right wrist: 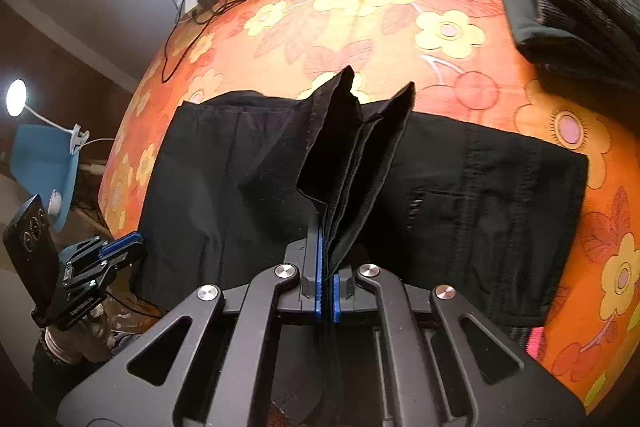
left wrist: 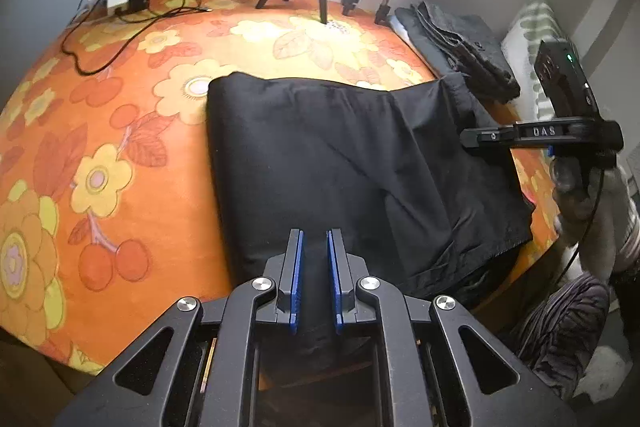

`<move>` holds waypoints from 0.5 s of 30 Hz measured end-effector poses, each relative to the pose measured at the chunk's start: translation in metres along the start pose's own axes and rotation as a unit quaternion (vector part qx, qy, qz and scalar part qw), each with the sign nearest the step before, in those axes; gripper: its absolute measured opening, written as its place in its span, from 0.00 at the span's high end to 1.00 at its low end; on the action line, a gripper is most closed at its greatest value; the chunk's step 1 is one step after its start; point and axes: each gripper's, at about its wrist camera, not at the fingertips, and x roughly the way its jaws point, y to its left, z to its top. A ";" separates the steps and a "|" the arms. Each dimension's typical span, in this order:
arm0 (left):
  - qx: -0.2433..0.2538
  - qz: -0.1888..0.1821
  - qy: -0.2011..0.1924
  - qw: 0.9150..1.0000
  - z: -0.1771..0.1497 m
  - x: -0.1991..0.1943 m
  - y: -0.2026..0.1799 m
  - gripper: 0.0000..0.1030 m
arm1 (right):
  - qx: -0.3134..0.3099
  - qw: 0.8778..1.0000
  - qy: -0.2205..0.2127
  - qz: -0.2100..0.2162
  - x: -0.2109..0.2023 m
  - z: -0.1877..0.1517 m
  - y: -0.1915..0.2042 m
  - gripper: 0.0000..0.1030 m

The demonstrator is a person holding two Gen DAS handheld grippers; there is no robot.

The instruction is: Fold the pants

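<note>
Pinching a bunched edge of the black pants (right wrist: 280, 163) tight in my right gripper (right wrist: 327, 267) to carry a fold across the flowered cloth (right wrist: 440, 39) beneath them, my left gripper (left wrist: 314, 247) parted, empty, above their near edge.

Black pants (left wrist: 340, 163) are lying ahead of the tongs on an orange tablecloth (left wrist: 120, 147) showing yellow flowers; the tongs' pads (left wrist: 298, 279) are showing blue.

The left gripper (left wrist: 316, 247) holds its jaws parted with a clear gap between the blue pads. The right gripper (right wrist: 326, 267), at 3 o'clock from it, has jaws clamped on pants (right wrist: 352, 155) fabric.
</note>
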 end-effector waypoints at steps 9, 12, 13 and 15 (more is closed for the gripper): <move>0.045 0.017 0.046 0.998 -0.019 0.030 -0.014 0.90 | 0.030 0.998 -0.028 -0.041 -0.018 0.009 -0.034 0.58; 0.043 0.012 0.048 0.998 -0.018 0.029 -0.013 0.90 | 0.031 0.997 -0.063 -0.044 -0.041 0.008 -0.038 0.58; 0.039 0.010 0.048 0.998 -0.018 0.029 -0.012 0.90 | 0.027 0.996 -0.071 -0.034 -0.047 0.009 -0.037 0.58; 0.042 0.012 0.047 0.998 -0.018 0.030 -0.013 0.90 | 0.019 0.996 -0.078 -0.030 -0.048 0.013 -0.033 0.58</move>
